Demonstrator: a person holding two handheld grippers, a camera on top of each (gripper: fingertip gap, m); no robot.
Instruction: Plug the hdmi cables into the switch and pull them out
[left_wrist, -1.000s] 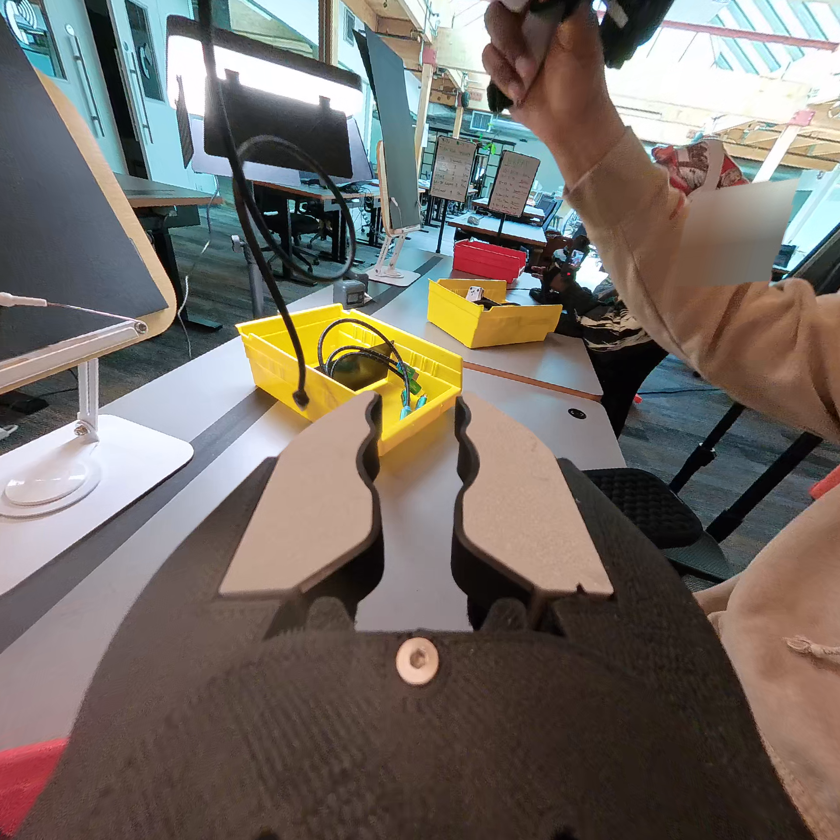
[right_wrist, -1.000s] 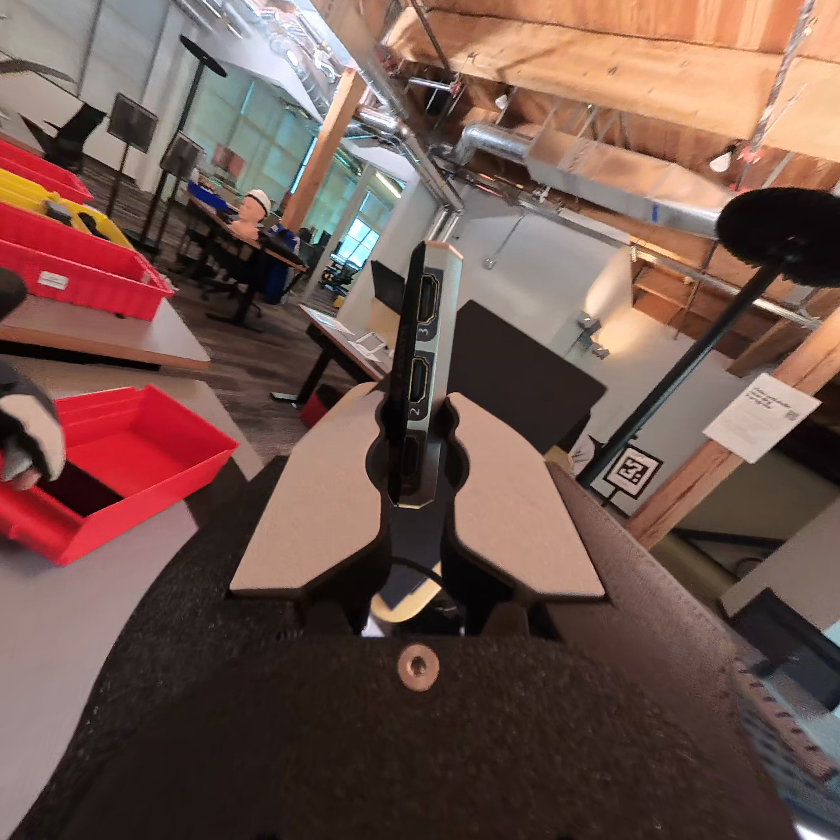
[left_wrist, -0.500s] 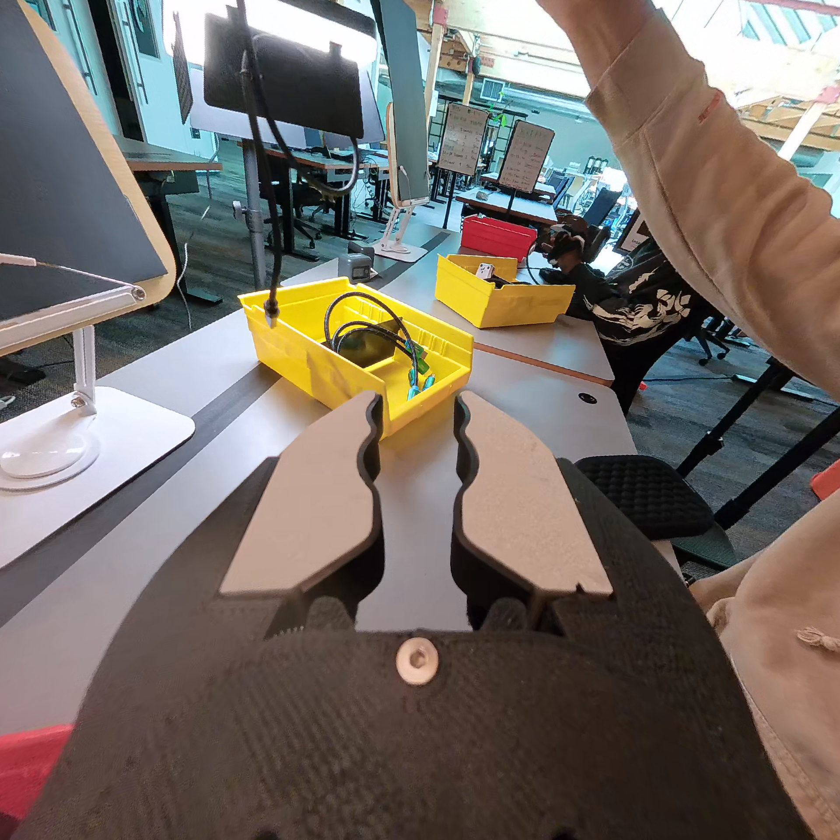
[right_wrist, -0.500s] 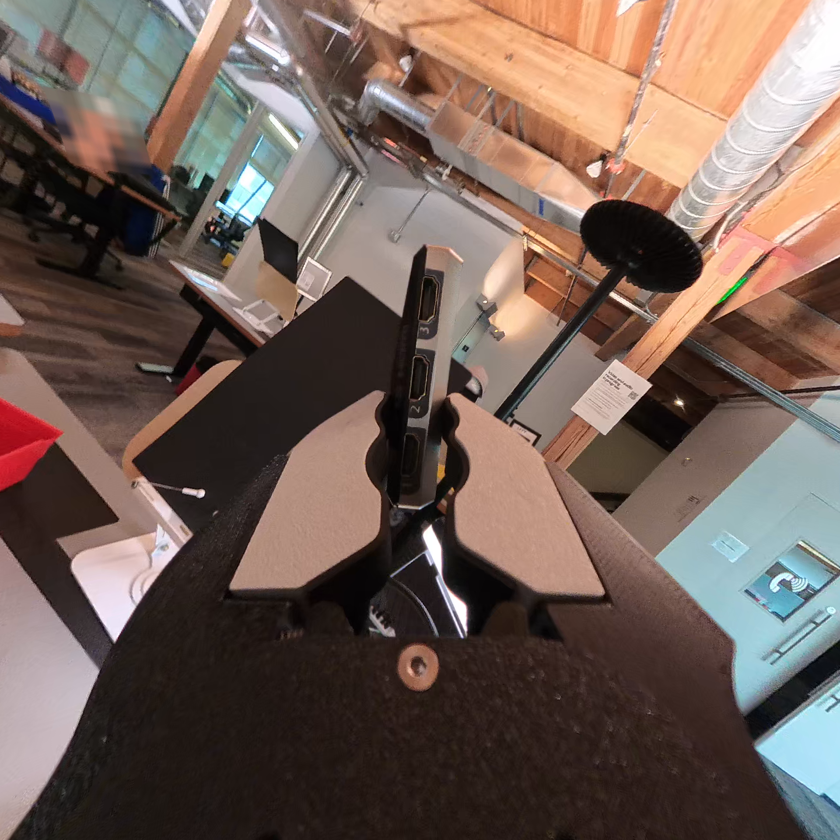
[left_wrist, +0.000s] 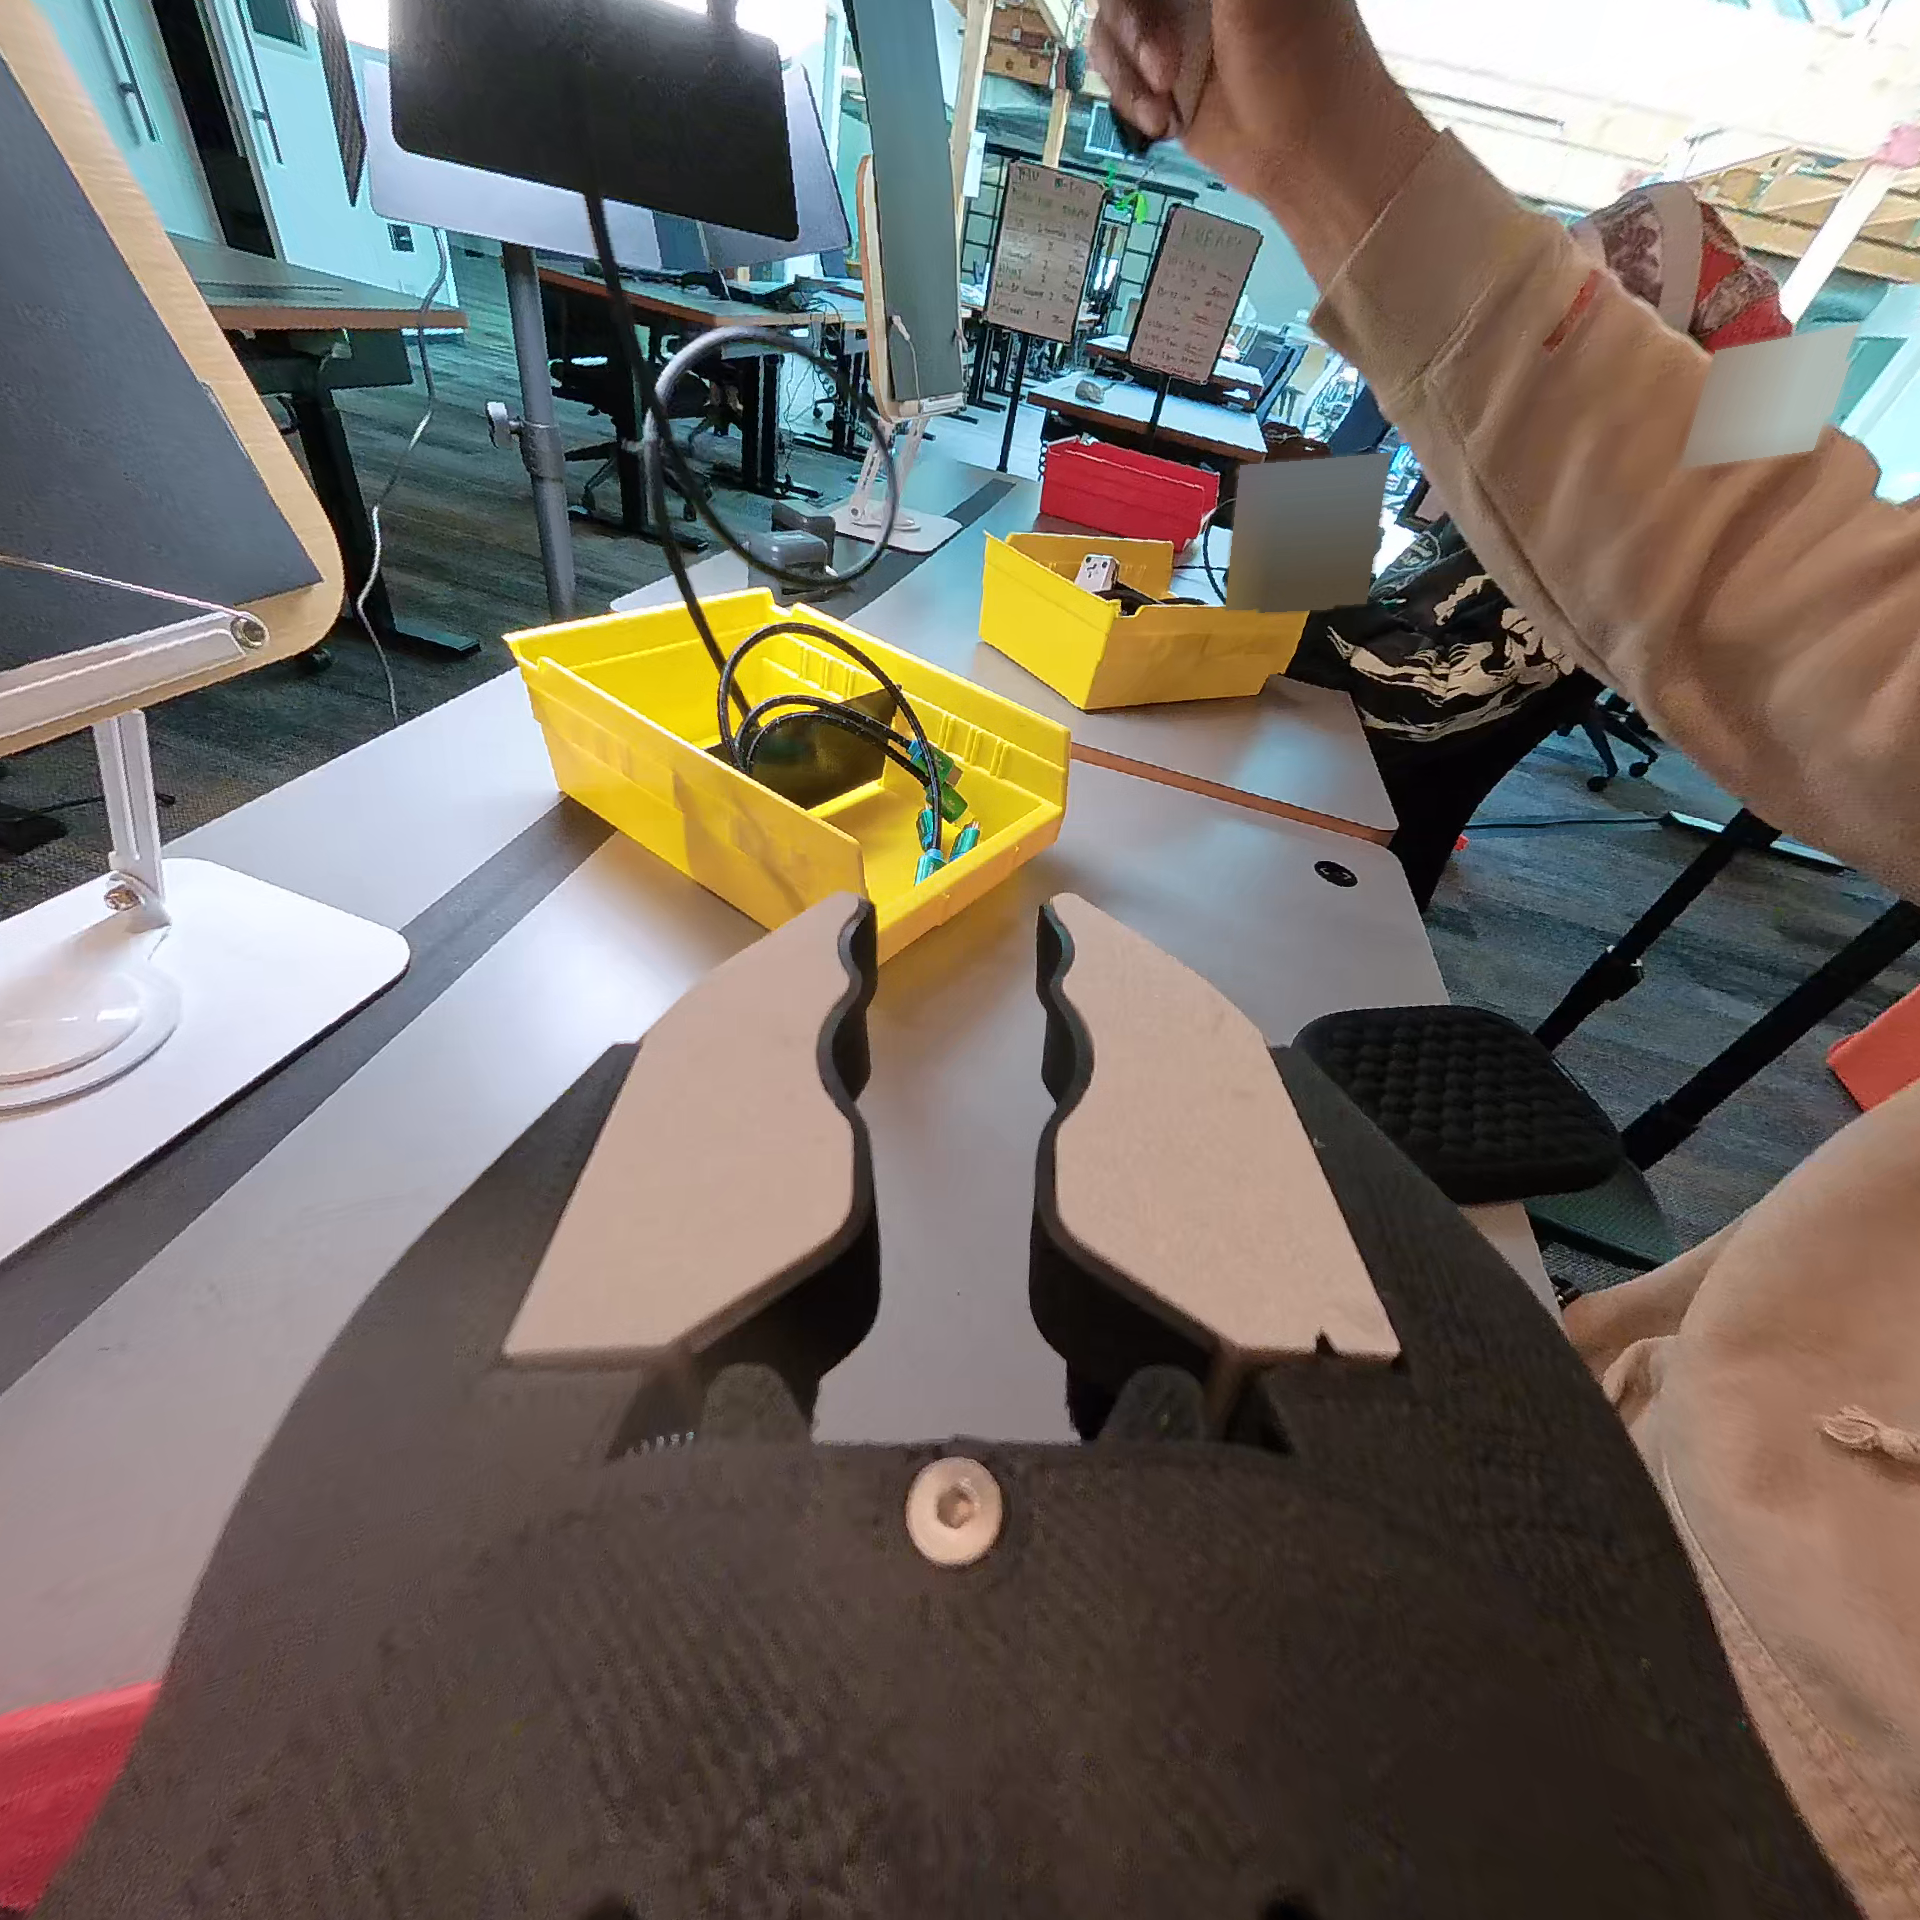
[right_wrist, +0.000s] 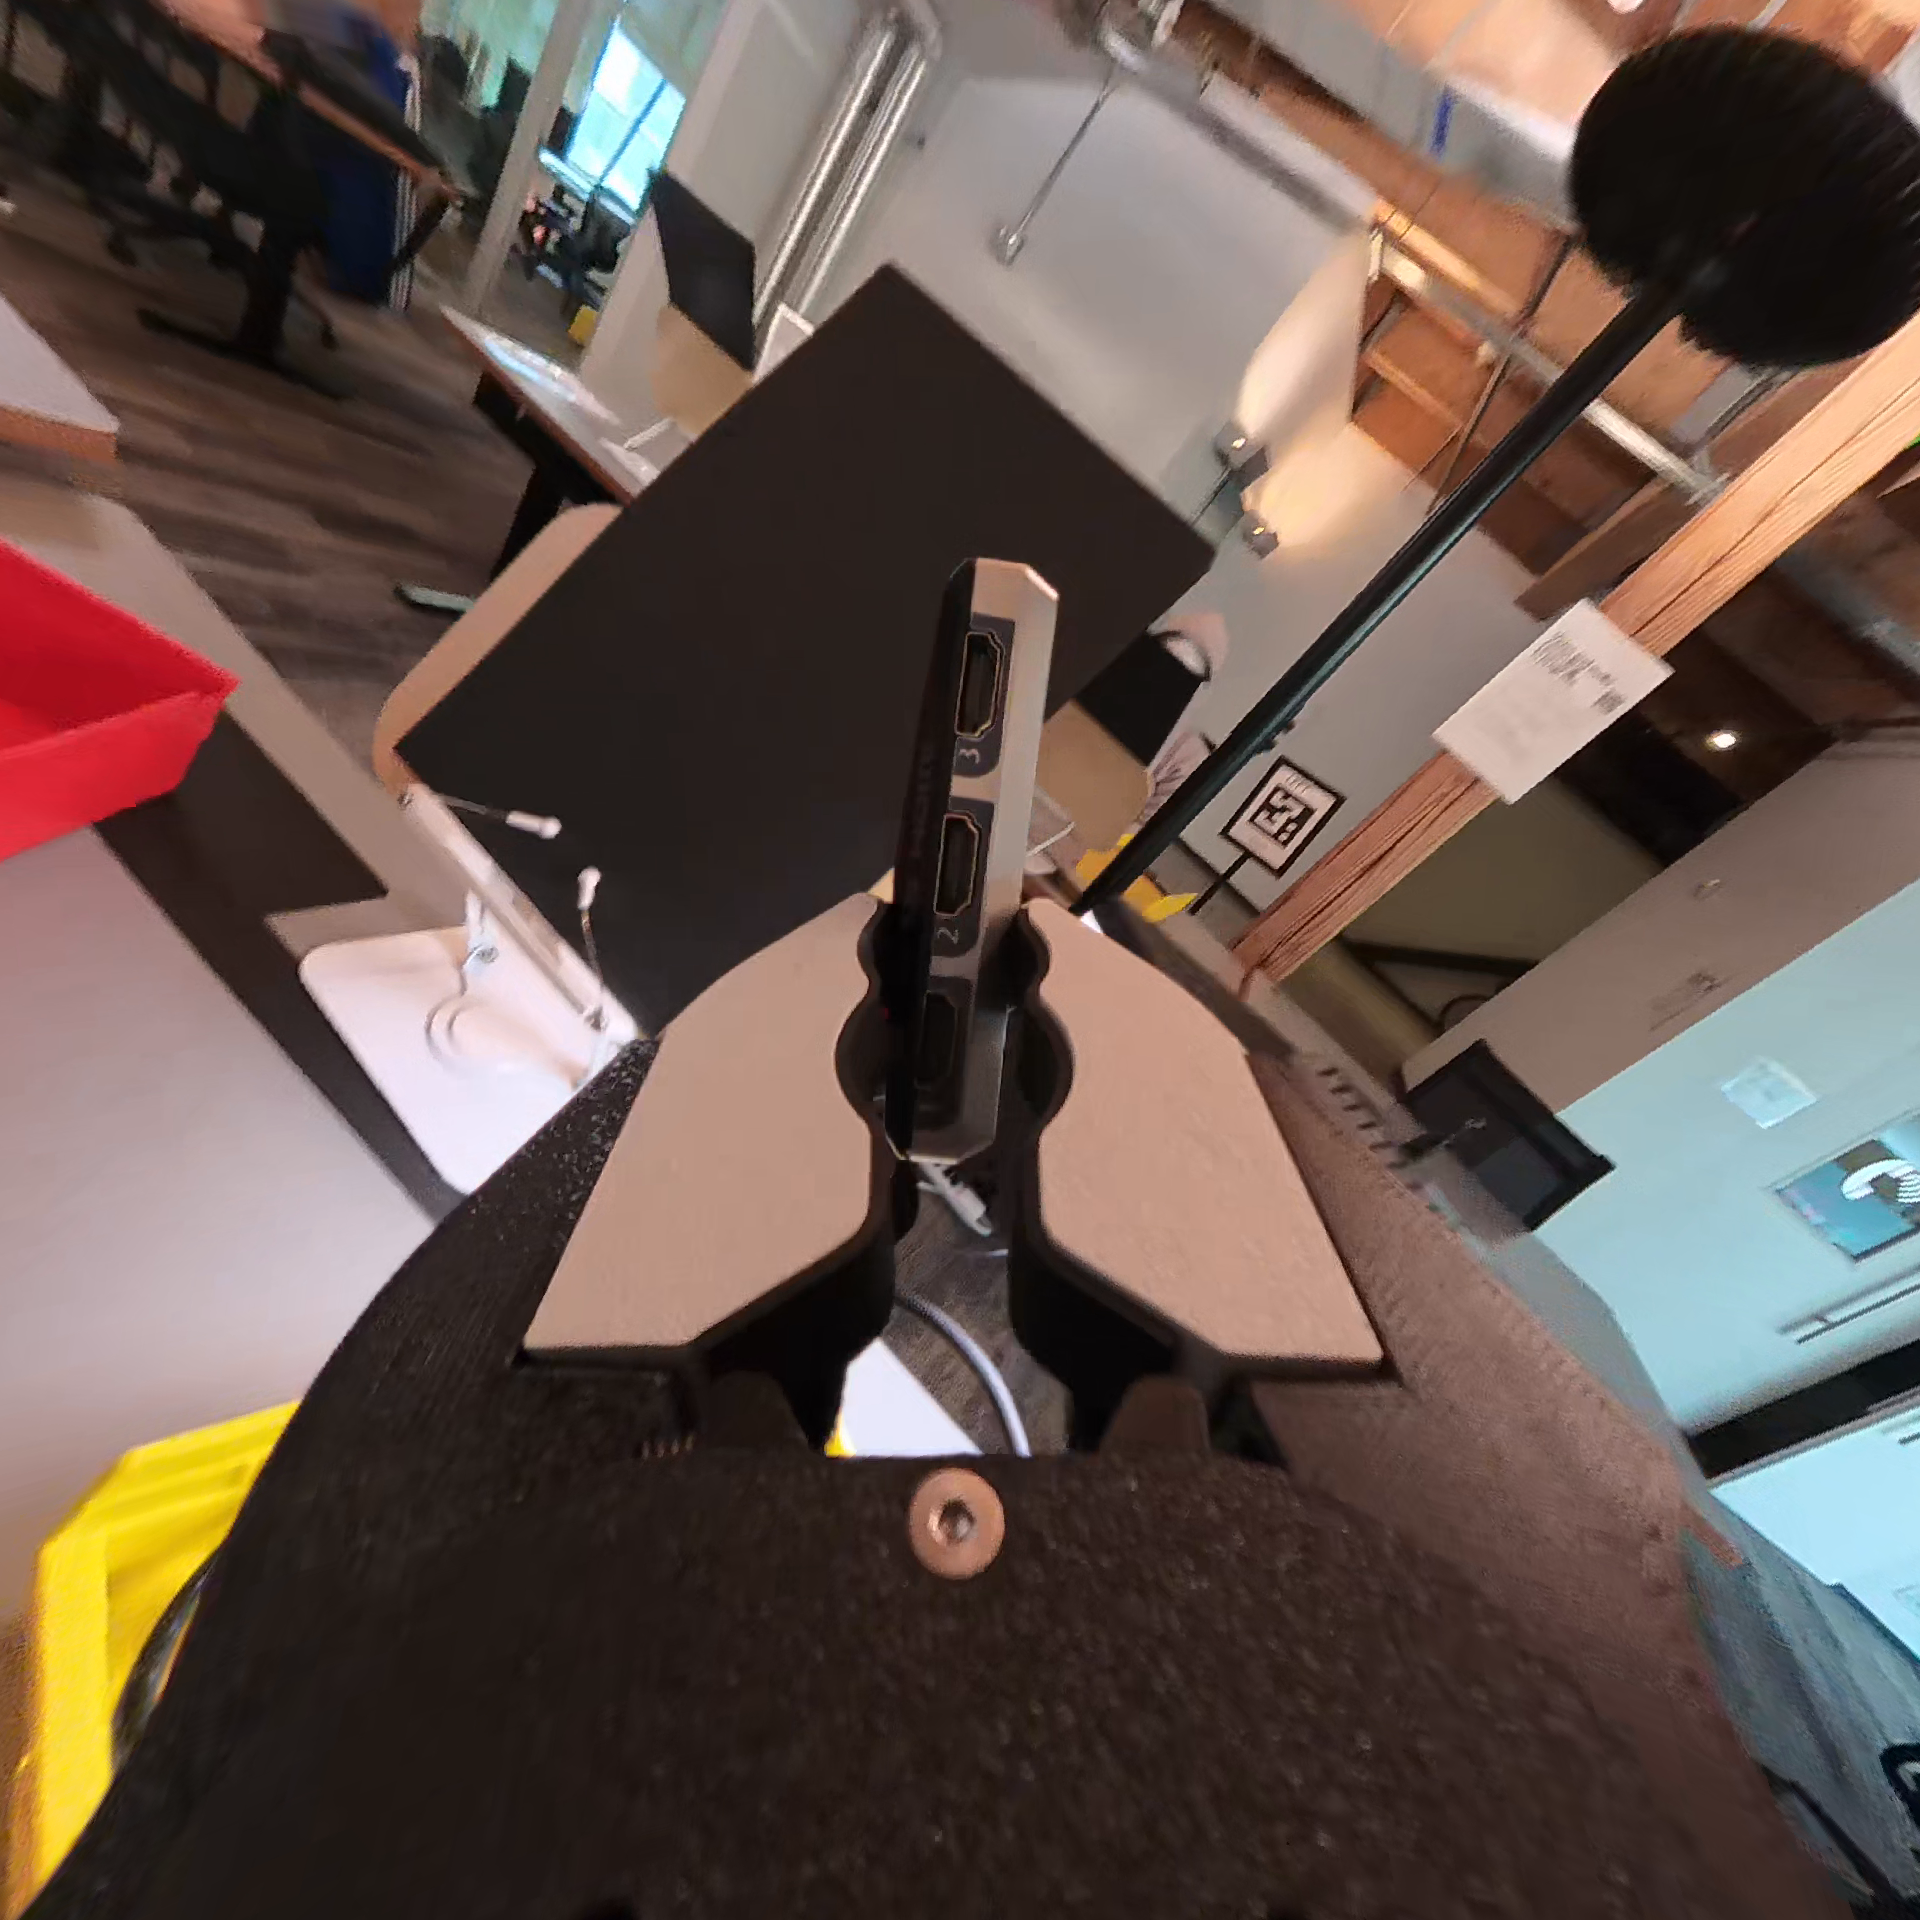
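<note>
My left gripper (left_wrist: 951, 935) is open and empty, low over the grey table (left_wrist: 1195, 904), just short of a yellow bin (left_wrist: 644, 717). In the bin lie coiled black HDMI cables (left_wrist: 821, 707) with green plugs (left_wrist: 940, 810). My right gripper (right_wrist: 951, 925) is shut on the grey HDMI switch (right_wrist: 982, 727), held upright with its three empty ports facing me. In the left wrist view the hand holding that gripper (left_wrist: 1174, 73) is raised high, and a black cable (left_wrist: 634, 343) hangs from there down into the bin.
A dark screen on a white stand (left_wrist: 156, 966) stands at the left. A second yellow bin (left_wrist: 1122, 644) and a red bin (left_wrist: 1122, 488) sit farther back. A black armrest pad (left_wrist: 1455, 1101) is at the table's right edge. A red bin (right_wrist: 94, 727) and black pole (right_wrist: 1351, 623) show in the right wrist view.
The right gripper has swung round and tilted down with the switch. The hanging cable's end has moved from outside the yellow bin's left side into the bin. The left gripper has barely moved.
</note>
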